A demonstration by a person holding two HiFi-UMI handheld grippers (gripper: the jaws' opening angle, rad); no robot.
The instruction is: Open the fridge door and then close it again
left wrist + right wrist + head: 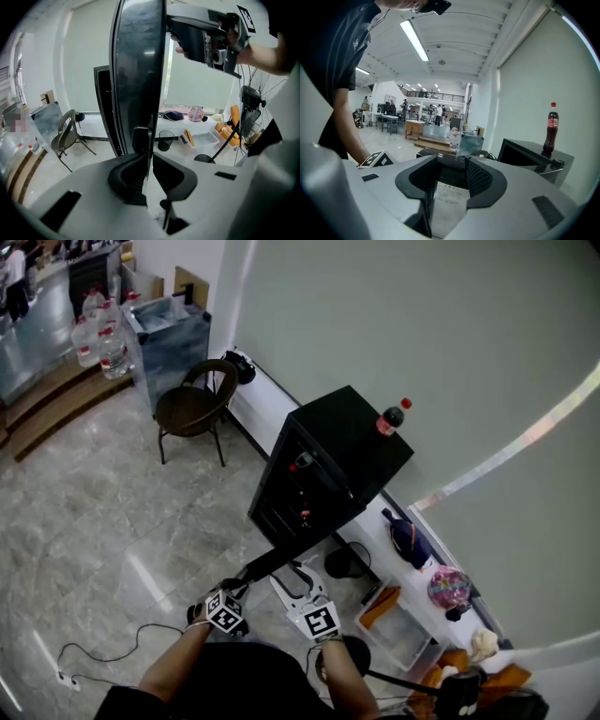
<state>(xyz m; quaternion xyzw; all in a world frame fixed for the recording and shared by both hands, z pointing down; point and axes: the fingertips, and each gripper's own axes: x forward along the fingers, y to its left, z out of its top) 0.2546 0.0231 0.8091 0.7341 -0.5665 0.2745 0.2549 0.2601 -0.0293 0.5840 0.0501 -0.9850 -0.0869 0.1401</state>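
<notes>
small black box-shaped fridge (347,442): ahead of both tongs, off to the right of where the right tongs point, front cavity bared
tall dark glossy fridge door (138,70): open, juts from the fridge toward the tongs; rises almost edge-on straight ahead of the left tongs; shows as a dark bar just past the tips of the right tongs
left tongs (147,140): clenched, jaws nipped together on the thin near edge of the fridge door, low down on it
right tongs (451,161): released, jaws apart and pinching nothing; only a pale strip with a white printed label (449,197) low in the gap; sits higher up the door than the left tongs, on its right side; touching it or not, cannot tell
dark cola bottle with red cap (389,418): upright on the fridge top, well beyond both tongs
dark metal chair with round seat (194,409): far past the left tongs, left of the door
black mesh waste bin (165,139): beyond the left tongs, just right of the door's edge
</notes>
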